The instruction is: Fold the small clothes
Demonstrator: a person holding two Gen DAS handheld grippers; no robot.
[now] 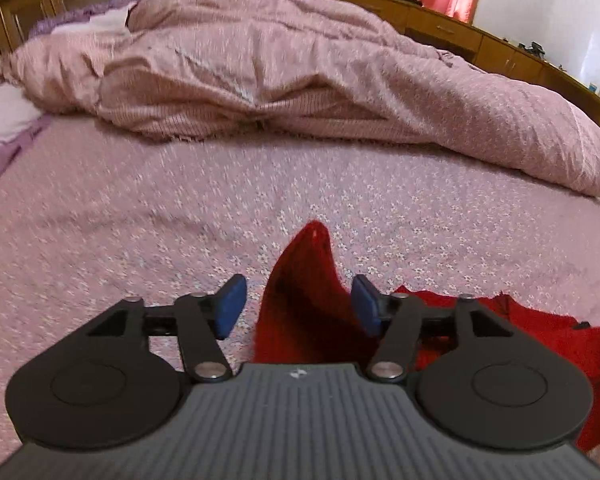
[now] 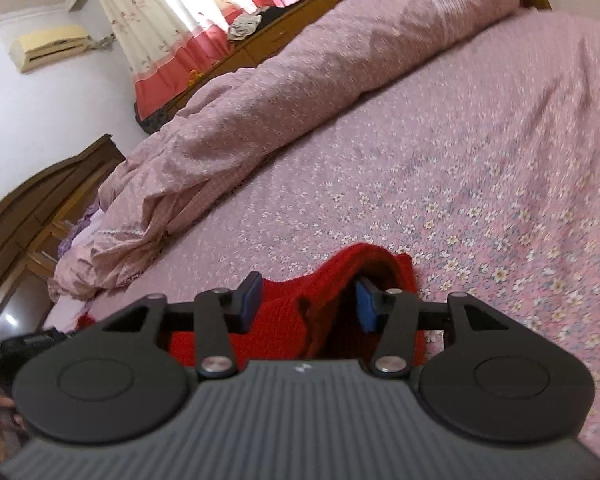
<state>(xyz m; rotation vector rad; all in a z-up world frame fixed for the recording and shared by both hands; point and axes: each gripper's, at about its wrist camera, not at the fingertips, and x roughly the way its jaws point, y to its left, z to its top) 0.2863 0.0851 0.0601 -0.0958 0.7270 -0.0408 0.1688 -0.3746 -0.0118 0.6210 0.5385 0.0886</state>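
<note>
A rumpled pink quilt [image 1: 300, 80] is lying heaped across the far side of the bed, well apart from both grippers, with nothing standing between them and the cloth. The left gripper [image 1: 298, 306] is hovering with its blue pads [image 1: 232, 306] spread apart; a peak of the red knitted garment [image 1: 308, 300] is rising between them, touching neither pad clearly. The right gripper [image 2: 308, 304] is likewise standing open, with a bunched fold of the same red garment [image 2: 340, 296] sitting between its pads and draping over the right one. The garment is resting on a pink flowered bedsheet [image 2: 480, 200]. Behind are wooden cabinets [image 1: 440, 20], red-and-white curtains [image 2: 172, 24] and a wall air conditioner [image 2: 48, 46].
</note>
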